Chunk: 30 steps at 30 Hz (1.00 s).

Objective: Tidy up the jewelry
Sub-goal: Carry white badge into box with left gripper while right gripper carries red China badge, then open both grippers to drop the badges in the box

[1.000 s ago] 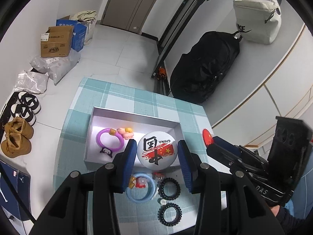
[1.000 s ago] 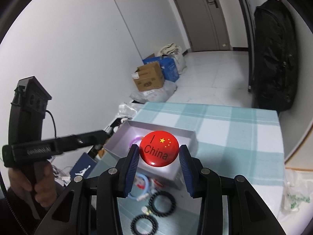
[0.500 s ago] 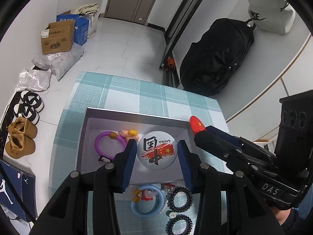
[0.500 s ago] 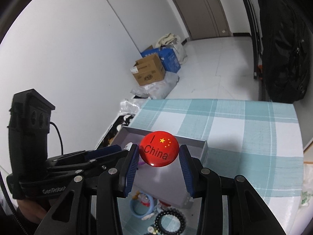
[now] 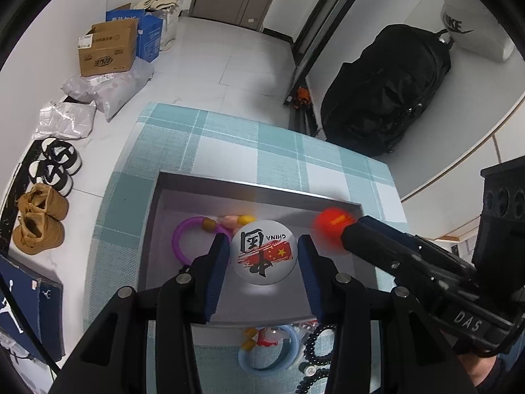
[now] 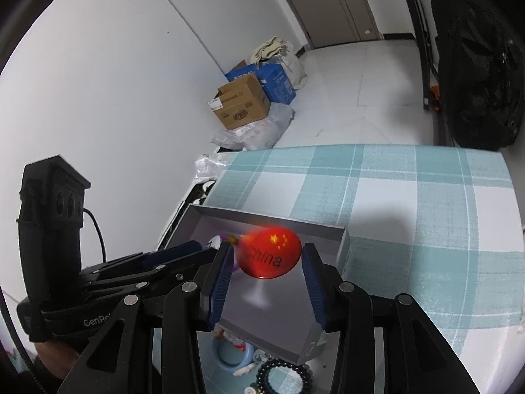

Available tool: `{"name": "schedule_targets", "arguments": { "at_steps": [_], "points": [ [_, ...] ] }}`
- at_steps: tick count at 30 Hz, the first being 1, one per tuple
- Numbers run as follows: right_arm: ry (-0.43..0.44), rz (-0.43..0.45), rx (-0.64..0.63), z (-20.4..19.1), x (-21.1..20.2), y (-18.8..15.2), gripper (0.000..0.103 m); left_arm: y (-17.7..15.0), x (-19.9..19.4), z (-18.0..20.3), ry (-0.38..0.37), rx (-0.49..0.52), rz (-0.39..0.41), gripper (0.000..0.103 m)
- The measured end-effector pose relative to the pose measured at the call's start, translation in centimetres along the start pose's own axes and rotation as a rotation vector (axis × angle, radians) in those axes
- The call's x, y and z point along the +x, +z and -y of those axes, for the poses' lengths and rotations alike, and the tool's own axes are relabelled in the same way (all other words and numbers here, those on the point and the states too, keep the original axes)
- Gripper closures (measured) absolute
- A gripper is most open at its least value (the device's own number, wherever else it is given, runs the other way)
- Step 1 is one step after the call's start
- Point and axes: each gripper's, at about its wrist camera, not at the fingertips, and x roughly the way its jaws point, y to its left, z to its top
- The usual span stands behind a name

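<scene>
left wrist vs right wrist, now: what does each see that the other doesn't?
Left wrist only: the white badge between the left gripper's pads, the purple ring in the tray, shoes and boots on the floor, a white bag.

Right wrist only: the red badge's face with "China", blurred, between the right gripper's fingers; the left handle with its cable.

Both: tray, checked cloth, blue ring, black bead bracelets, cardboard box, black backpack.
</scene>
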Motion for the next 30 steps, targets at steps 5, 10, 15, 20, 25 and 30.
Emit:
{"name": "schedule_targets", "arguments": {
  "at_steps": [5, 10, 15, 20, 25, 30],
  "points": [
    [-0.003, 0.016, 0.012, 0.2, -0.6, 0.0, 0.039, 0.0, -0.4, -0.1, -0.008, -0.003, 0.007, 0.049],
    [-0.015, 0.080, -0.012, 0.2, -2.6, 0.2, 0.036, -0.1, -1.7, -0.8, -0.064, -0.034, 0.034, 0.045],
    [-0.039, 0.087, 0.001, 0.9, -3.5, -0.2, 0.036, -0.8, -3.1, -0.4, -0.084, 0.002, 0.050, 0.044],
    [-0.057, 0.113, -0.019, 0.6, -4.6, -0.5, 0.036, -2.0, -4.8, 0.2, -0.166, 0.043, 0.050, 0.044],
    [-0.069, 0.145, -0.030, 0.3, -5.8, -1.1, 0.036, -4.4, -4.7, 0.8, -0.085, 0.131, 0.014, 0.045],
    [-0.076, 0.165, -0.057, -0.2, -6.9, -1.9, 0.036, -6.5, -1.3, 0.6, 0.094, 0.191, -0.113, 0.045]
  ]
}}
